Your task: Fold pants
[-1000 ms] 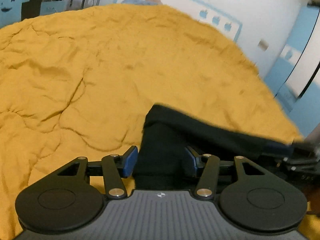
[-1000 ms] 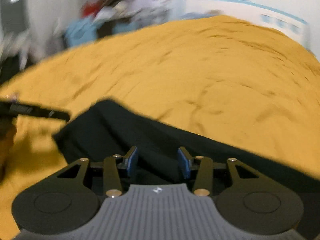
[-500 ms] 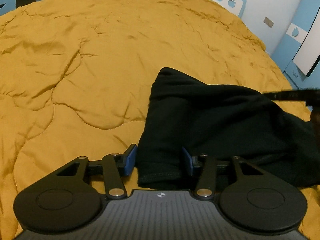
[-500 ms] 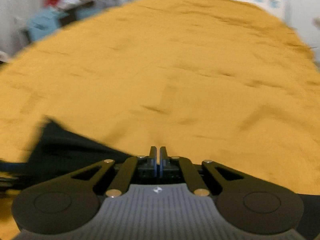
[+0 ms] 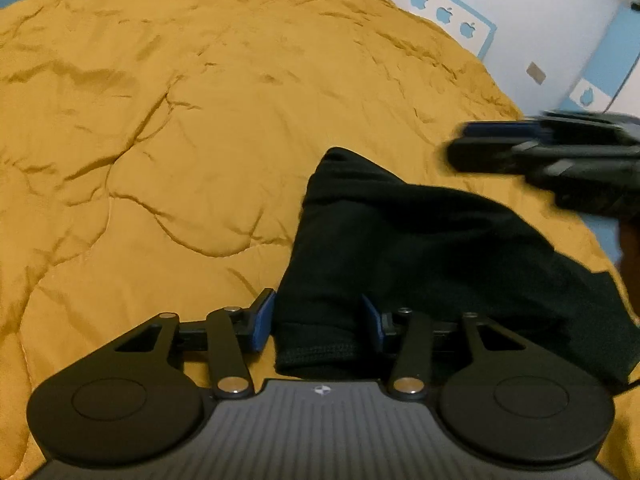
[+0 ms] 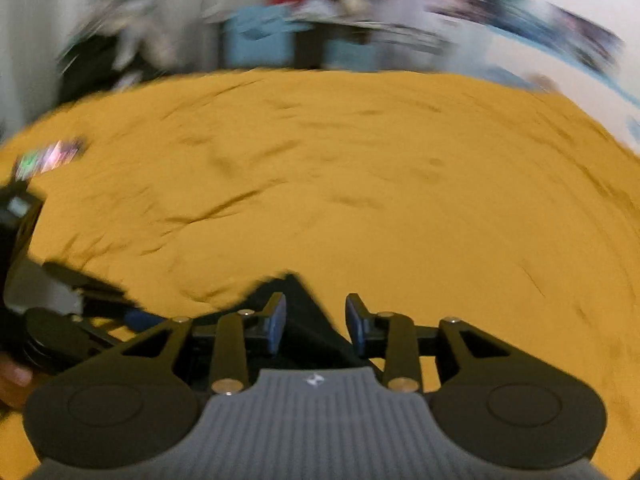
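Left gripper: jaws apart, straddling the hemmed end of the black pants without clamping. Pants lie bunched on the yellow quilt, running from the near hem away to the right. Right gripper: jaws apart, a dark corner of pants between and under them; contact cannot be told, view blurred. In the left view it hangs blurred above the pants' far side. Beyond the quilt: white wall with blue apple decals.
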Demonstrator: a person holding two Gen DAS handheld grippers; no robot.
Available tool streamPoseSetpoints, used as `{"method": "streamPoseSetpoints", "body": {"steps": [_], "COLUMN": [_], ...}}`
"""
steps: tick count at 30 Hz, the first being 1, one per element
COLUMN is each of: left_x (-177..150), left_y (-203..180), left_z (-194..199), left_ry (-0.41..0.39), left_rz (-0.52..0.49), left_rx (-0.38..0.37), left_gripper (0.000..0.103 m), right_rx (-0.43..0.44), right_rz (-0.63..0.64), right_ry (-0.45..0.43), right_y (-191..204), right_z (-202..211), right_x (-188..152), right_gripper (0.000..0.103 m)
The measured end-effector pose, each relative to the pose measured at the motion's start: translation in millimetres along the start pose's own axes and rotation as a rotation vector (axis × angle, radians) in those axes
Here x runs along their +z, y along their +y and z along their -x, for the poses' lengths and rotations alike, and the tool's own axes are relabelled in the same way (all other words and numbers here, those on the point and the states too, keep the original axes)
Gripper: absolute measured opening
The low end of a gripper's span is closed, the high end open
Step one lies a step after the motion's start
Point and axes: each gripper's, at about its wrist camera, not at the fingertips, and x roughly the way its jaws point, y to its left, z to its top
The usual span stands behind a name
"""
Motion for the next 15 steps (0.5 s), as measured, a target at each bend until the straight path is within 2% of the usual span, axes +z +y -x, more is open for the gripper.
{"method": "streamPoseSetpoints", "body": {"steps": [4, 6, 7, 8, 10, 15], "left_x": [2, 3, 3, 3, 2, 1], "left_y": [10, 13, 13, 13, 12, 6], "left_z": [1, 1, 2, 3, 6, 17], "left_ry": [0.01, 0.013, 0.013, 0.01, 0.003, -0.023], "left_rz": [0.054, 0.069, 0.072, 0.074, 0.065, 0.02], "left_rx": [-0.042, -0.054, -0.056, -0.058, -0.06, -0.074], "left_gripper": [0.036, 0.028, 0.026, 0.019, 0.015, 0.013], "right_rx": [0.016, 0.009, 0.004, -0.004, 0.004, 0.008], "right_rz": [0.215, 0.255, 0.261, 0.255, 0.183, -0.049], "right_ry": [0.106, 0.147, 0.168, 0.191, 0.212, 0.145], "right_y": [37, 45, 42, 40, 32, -8], "right_z": [-47, -66, -77, -86, -93, -79], "right_x": [13, 13, 13, 14, 23, 39], "right_gripper": [0.025, 0.024, 0.018, 0.0, 0.0, 0.0]}}
